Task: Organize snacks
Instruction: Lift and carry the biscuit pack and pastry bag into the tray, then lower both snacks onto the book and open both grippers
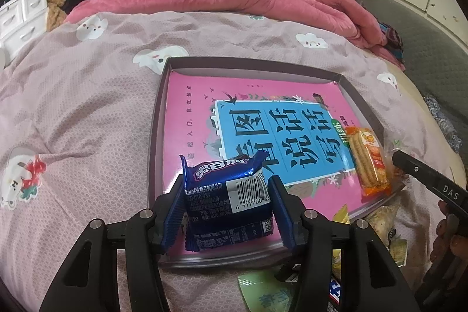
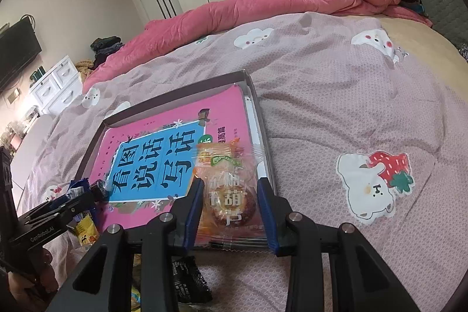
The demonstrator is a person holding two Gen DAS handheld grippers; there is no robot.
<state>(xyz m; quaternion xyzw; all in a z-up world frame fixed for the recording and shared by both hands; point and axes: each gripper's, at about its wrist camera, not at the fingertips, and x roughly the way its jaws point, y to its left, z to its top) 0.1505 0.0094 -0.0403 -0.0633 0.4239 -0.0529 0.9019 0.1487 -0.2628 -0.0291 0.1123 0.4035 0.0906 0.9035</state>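
Blue ribbed pads of the left gripper [image 1: 228,209] sit either side of a dark blue snack packet [image 1: 226,195], barcode up. The left pad presses the wrapper; the right one shows a sliver of gap, and I cannot tell from here whether the packet is gripped or just let go. It sits at the near left corner of the shallow box [image 1: 158,119], on the pink book [image 1: 193,107] lining it.

The right gripper [image 2: 231,209] is clenched on a clear-wrapped orange pastry [image 2: 225,195], held over the box's near right edge. A packet of long biscuits [image 1: 370,163] lies along that side already.

My judgement: both items are at the point of placement. To do it well, each should be lowered flat before the jaws part, and the pastry set just beside the biscuits, inside the wall. The soft quilt [image 2: 336,107] beneath lets the box tip, so light pressure only. Loose snacks [image 1: 386,224] wait near the front rim.
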